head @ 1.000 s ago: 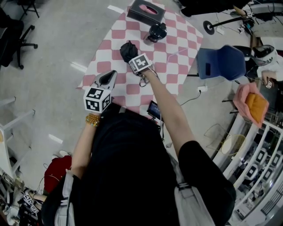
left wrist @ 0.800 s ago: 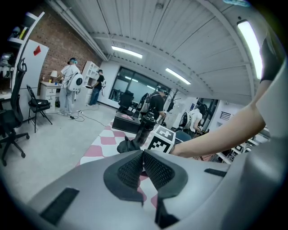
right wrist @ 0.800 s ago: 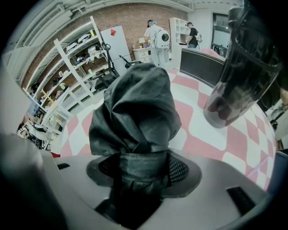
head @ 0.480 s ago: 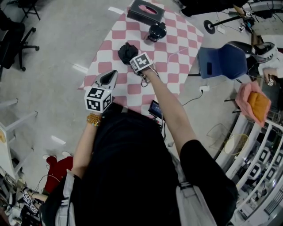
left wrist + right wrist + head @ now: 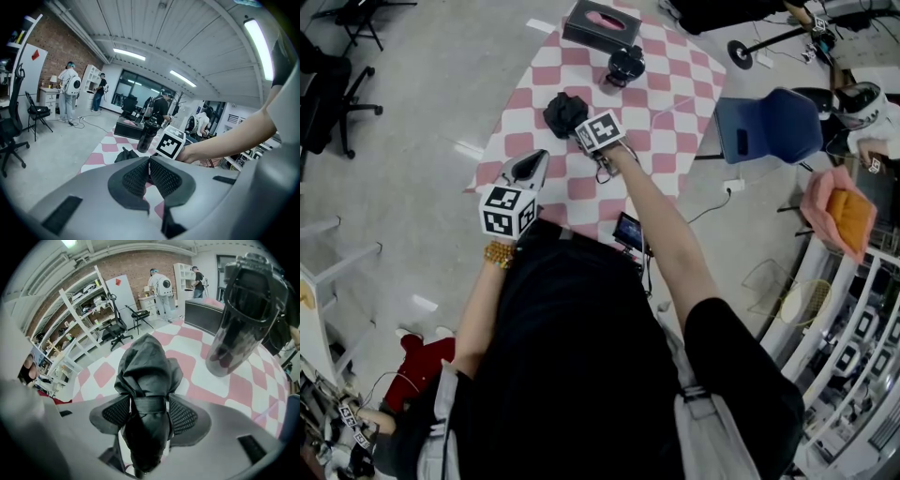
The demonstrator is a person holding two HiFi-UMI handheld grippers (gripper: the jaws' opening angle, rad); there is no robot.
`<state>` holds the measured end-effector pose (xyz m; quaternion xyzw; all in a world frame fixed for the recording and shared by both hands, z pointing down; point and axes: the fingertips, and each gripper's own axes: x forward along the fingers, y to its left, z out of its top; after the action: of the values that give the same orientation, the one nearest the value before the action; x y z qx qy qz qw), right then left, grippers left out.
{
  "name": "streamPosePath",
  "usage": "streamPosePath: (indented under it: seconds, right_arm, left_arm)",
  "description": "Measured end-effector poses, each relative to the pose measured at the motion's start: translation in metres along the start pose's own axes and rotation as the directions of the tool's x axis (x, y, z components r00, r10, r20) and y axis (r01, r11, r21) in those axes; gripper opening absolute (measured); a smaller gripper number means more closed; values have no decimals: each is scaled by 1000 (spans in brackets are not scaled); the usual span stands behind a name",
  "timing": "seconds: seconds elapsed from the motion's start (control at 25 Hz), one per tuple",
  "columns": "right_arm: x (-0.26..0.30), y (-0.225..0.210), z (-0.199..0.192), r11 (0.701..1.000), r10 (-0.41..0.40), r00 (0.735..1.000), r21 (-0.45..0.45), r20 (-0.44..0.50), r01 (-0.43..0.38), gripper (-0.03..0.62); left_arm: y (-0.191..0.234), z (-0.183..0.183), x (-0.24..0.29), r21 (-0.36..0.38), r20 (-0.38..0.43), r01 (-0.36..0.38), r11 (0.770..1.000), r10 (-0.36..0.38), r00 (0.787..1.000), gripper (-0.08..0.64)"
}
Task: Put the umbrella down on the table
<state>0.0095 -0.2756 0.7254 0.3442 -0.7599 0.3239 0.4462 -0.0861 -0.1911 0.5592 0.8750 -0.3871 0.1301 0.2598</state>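
Widening just now, the right gripper's [image 5: 149, 414] jaws stand apart around the folded black umbrella [image 5: 147, 371], which rests between them on the checked worktop [image 5: 206, 385], the pads just clear of its strap. Beyond those jaws, to the right, stands a dark bottle [image 5: 243, 310]. The left gripper [image 5: 149, 174] has kept its place, jaws closed together on nothing.

The person's right arm [image 5: 666, 234] stretches out over the pink-and-white checked table [image 5: 675, 94]. Its grey two-jaw right gripper [image 5: 149, 414] tilts steeply down above the table's middle. Its jaws have just been opening and stand apart on either side of the folded black umbrella [image 5: 149, 371]. The left arm [image 5: 478, 309] is bent. The left gripper [image 5: 149, 165] hovers at the table's near edge, jaws together and empty.
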Motion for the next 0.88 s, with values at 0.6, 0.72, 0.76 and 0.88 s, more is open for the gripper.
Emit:
streamPosePath:
  seconds: [0.6,0.72,0.76,0.88]
  right_arm:
    - [-63,6,24,997,31,979,64,200,-45,255]
    - [-75,10,23,995,40,971,79,238,-60,255]
    - [-79,11,22,994,42,968,84,248,-65,255]
    - [-91,13,21,993,43,959,91,279,-71,255]
  left_arm:
    - [-17,3,-1,38,-16,20,999,-20,1000,17]
    - [-22,3,2,50,-18,29,998,-28,999,17]
    - [-24,4,3,54,-18,32,998,-31,999,16]
    - [-30,8,7,73,-19,43,996,-42,999,17]
